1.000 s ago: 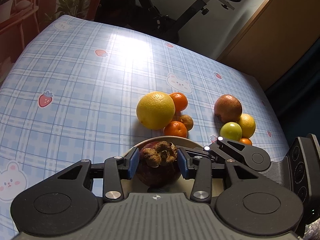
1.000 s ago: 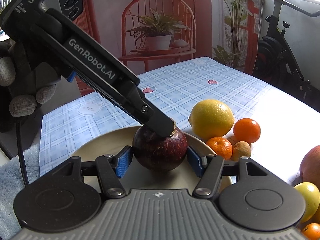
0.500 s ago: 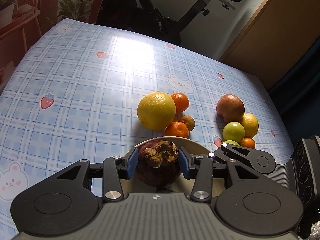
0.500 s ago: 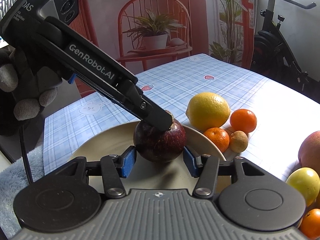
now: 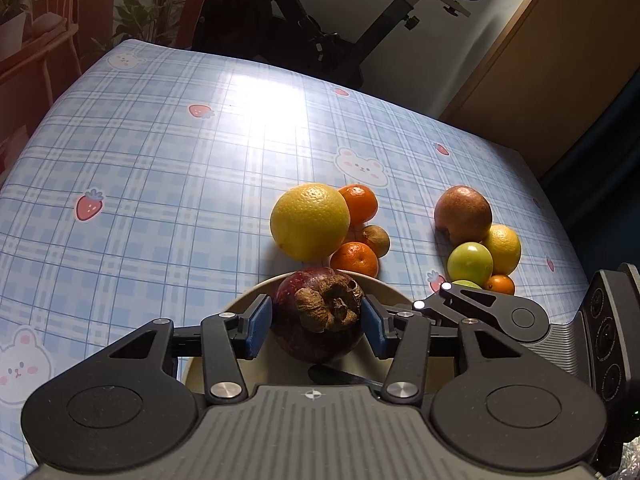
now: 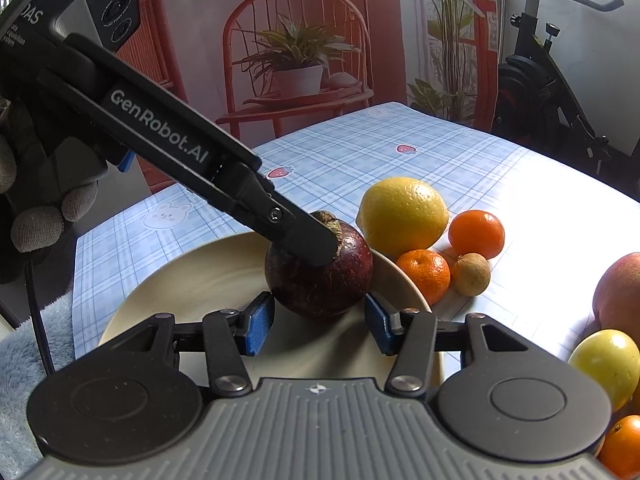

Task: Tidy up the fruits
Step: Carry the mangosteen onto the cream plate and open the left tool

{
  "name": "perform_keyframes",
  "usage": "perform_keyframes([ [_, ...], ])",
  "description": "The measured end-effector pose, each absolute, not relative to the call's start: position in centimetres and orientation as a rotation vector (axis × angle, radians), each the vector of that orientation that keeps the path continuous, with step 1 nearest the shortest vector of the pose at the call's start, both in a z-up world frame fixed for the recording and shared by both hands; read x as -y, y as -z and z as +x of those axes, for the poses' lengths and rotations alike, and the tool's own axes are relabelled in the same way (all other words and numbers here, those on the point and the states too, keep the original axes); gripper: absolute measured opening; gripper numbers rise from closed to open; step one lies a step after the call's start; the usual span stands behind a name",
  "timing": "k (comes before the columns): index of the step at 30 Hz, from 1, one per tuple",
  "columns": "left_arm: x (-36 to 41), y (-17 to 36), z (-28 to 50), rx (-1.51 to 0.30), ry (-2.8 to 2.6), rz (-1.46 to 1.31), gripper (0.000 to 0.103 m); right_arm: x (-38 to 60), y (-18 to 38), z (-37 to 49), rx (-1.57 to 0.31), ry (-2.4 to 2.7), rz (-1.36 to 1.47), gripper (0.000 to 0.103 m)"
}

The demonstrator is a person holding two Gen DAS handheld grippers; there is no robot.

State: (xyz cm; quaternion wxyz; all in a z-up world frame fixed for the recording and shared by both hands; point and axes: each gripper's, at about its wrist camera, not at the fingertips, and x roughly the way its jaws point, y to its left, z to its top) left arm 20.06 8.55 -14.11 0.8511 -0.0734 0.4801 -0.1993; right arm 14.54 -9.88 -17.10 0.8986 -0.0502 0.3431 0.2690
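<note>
The dark purple mangosteen (image 5: 318, 314) is seen resting on the cream plate (image 6: 192, 280) on the checked surface (image 5: 160, 184). It is flanked by the left gripper (image 5: 318, 326), whose jaws have just been opening; the pads appear barely clear of it. The right gripper (image 6: 319, 322) is also set around the fruit, its jaws narrowed but apparently not pressing.
</note>
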Motion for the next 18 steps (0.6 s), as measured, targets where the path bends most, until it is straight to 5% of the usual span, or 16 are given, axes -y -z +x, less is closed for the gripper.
perform_keyframes([
  [18, -7.5, 12.2, 19.1, -0.965, 0.334, -0.141, 0.051, 13.5, 15.4, 9.9, -0.636, -0.483, -0.070, 0.054],
])
